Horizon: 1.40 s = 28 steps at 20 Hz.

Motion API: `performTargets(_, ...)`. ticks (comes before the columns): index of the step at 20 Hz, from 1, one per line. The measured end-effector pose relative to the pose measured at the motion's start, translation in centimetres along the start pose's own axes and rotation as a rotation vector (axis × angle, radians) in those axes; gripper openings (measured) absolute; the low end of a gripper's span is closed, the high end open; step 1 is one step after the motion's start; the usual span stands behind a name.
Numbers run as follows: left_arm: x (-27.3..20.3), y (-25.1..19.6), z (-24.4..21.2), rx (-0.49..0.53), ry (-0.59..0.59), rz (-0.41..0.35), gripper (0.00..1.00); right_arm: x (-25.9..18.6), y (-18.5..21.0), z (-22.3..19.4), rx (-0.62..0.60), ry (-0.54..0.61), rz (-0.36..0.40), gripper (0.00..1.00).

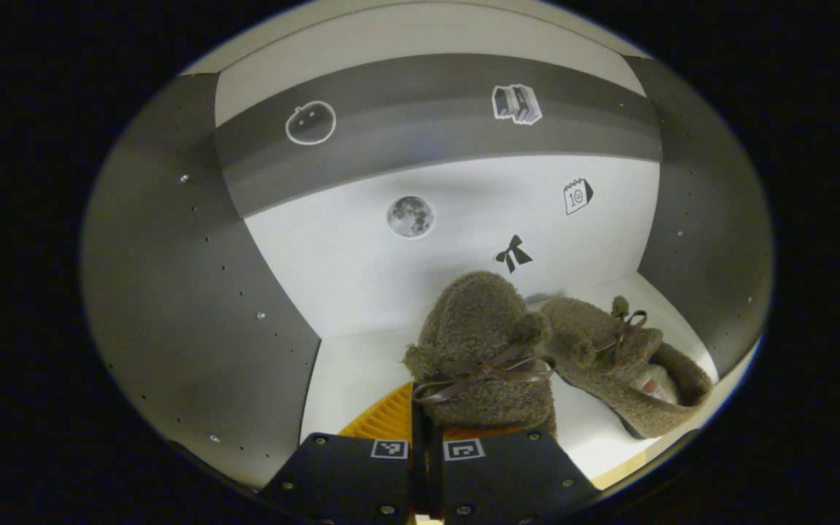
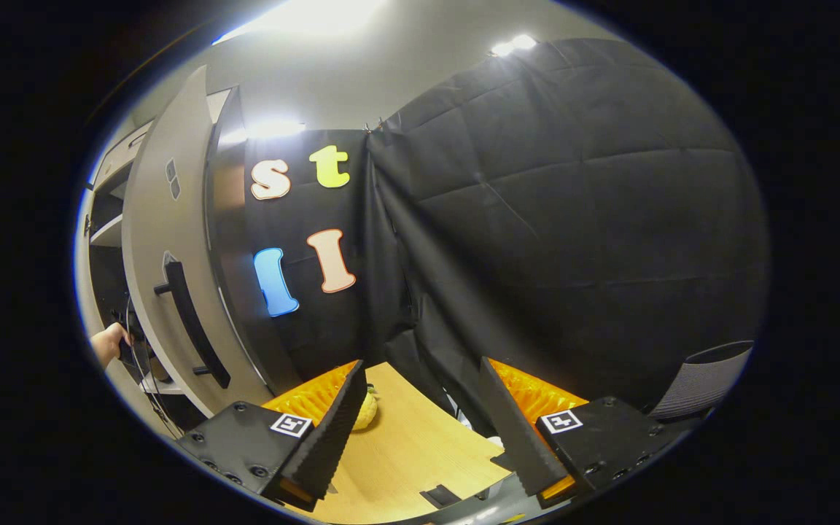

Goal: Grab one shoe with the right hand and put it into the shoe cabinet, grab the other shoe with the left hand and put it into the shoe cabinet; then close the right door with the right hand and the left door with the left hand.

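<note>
Left gripper view: left gripper (image 1: 427,430) is clamped on the second shoe (image 1: 482,350), held inside the shoe cabinet (image 1: 172,292); first shoe (image 1: 624,364) lies ahead-right, already placed.

Right gripper view: right gripper (image 2: 420,408) is spread, empty; right door (image 2: 172,277), ahead-left, is judged unclosed. Release and both doors remain.

Left gripper view: camera inside the white-and-grey shoe cabinet (image 1: 464,240), facing its sticker-dotted back panel at close range, two fuzzy brown bow-tied shoes (image 1: 485,357) directly ahead. Right gripper view: camera outside, over the pale wooden table (image 2: 405,445), facing the black cloth wall, the open grey cabinet door (image 2: 165,277) at left. Shared: the cabinet.
</note>
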<state>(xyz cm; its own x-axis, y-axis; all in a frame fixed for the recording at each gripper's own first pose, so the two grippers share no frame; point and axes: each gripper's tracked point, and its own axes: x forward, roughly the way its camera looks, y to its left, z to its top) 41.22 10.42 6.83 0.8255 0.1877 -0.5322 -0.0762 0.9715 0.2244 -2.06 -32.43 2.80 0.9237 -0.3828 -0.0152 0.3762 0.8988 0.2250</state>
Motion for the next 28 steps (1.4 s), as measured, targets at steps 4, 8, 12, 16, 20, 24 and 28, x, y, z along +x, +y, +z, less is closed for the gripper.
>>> performTargets(4, -0.5, -0.7, -0.6, -0.006, 0.021, -0.034, 0.29, 0.3, -0.2, -0.1, 0.018, -0.003, 0.011, 0.98)
performTargets(8, -2.5, 0.5, -0.7, -0.004, 0.015, 0.009, 0.92, 0.9, -0.6, -0.4, 0.044, 0.005, 0.028, 0.98)
performTargets(12, -7.7, 1.4, 0.6, -0.019, -0.079, 0.029, 0.92, 2.4, -0.9, -1.0, 0.039, 0.023, 0.053, 0.98)
performTargets(16, -15.0, 0.9, 2.1, -0.016, -0.229, 0.040, 0.92, 4.4, 0.8, -1.2, 0.020, 0.048, 0.137, 0.98)
performTargets(20, -23.1, -0.4, 2.4, 0.016, -0.407, 0.028, 1.00, 6.8, 4.1, -0.8, -0.026, 0.061, 0.267, 0.98)
performTargets(24, -29.7, -0.4, 0.9, -0.046, -0.504, 0.064, 0.99, 8.6, 7.9, -0.3, -0.082, 0.070, 0.403, 0.98)
performTargets(28, -36.1, 0.6, -1.7, -0.054, -0.608, 0.139, 0.99, 8.7, 11.7, 1.2, -0.111, 0.057, 0.524, 0.98)
